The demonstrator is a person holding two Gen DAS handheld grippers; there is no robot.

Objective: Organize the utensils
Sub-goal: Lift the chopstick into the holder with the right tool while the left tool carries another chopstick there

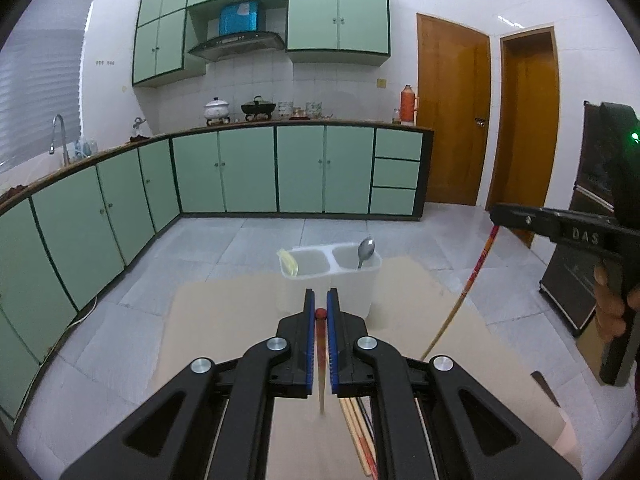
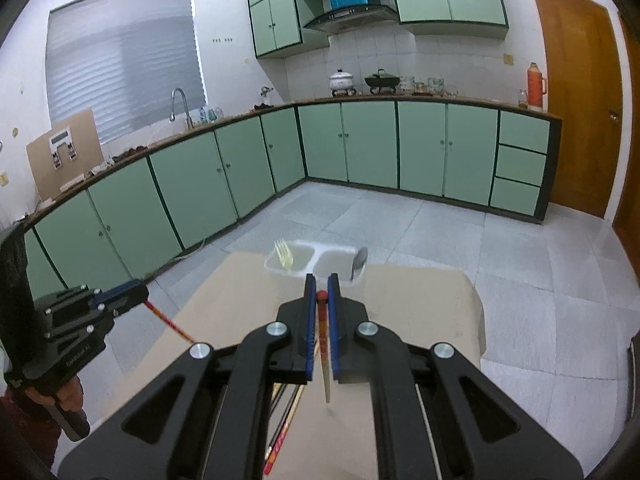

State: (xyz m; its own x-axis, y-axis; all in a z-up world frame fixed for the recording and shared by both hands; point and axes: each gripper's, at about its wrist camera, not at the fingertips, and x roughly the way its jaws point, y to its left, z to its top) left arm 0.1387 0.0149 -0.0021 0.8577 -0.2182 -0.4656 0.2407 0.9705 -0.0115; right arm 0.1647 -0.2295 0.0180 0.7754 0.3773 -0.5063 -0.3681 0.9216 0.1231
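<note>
Chopsticks are what we hold in both grippers. Our left gripper [image 1: 321, 316] is clenched on one chopstick [image 1: 321, 360]: its red rounded end sits between the blue pads [image 1: 309, 340] near the fingertips, and the pale shaft hangs down to a point above the tan table [image 1: 224, 320]. From the right wrist view we see this left gripper [image 2: 136, 294] out at the left side, with its red-and-yellow chopstick [image 2: 168, 322] slanting down toward the table.

Our right gripper [image 2: 321, 294] grasps a second chopstick [image 2: 325, 356] the same way, red end pinched between the pads [image 2: 334, 340], pale tip hanging free above the table [image 2: 420, 300]. In the left wrist view the right gripper [image 1: 496, 216] appears at the right edge, and its chopstick [image 1: 464, 288] runs down and to the left from the jaws.

More chopsticks [image 1: 360, 432] lie loose on the table beneath the left gripper; the right wrist view shows the same bundle [image 2: 286, 420] below the jaws.

A white two-compartment holder [image 1: 332, 276] stands on the far part of the table. Its left compartment holds a pale yellow fork [image 2: 285, 258], tines up. Its right compartment holds a metal spoon [image 1: 365, 251], bowl up, leaning against the rim.

Behind, green cabinets [image 1: 248, 168] line the walls.
</note>
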